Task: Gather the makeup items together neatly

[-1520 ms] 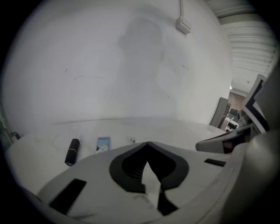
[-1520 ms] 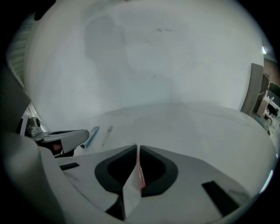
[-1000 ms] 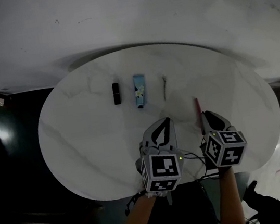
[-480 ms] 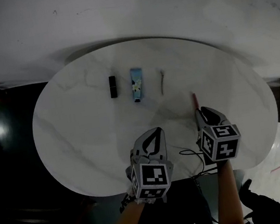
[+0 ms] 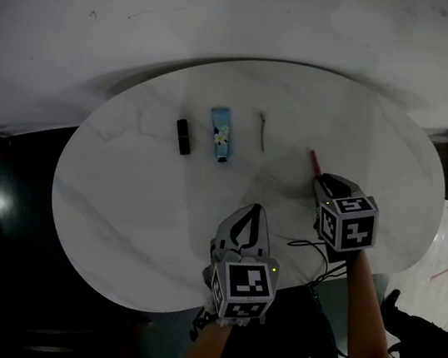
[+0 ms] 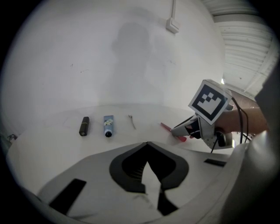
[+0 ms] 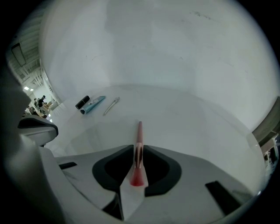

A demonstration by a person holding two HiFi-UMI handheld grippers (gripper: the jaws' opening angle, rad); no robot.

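One oval white marble worktop (image 5: 128,214) fills the head view, with pale ground beyond its far edge and dark shadow along its left. Near the far edge a black lipstick (image 5: 183,136), a blue tube (image 5: 222,133) and a thin pin (image 5: 262,131) lie in a row, apart. The pink brush (image 5: 314,159) lies nearer, to their right, under the right hand-held gripper (image 5: 319,180). The left hand-held gripper (image 5: 254,209) is by the near edge, with bare marble to its left. In the left gripper view its jaws meet on nothing, and a plain white wall (image 6: 131,52) rises behind the row. In the right gripper view the jaws, just opened slightly, straddle the brush on the worktop, with open marble between it and the row.
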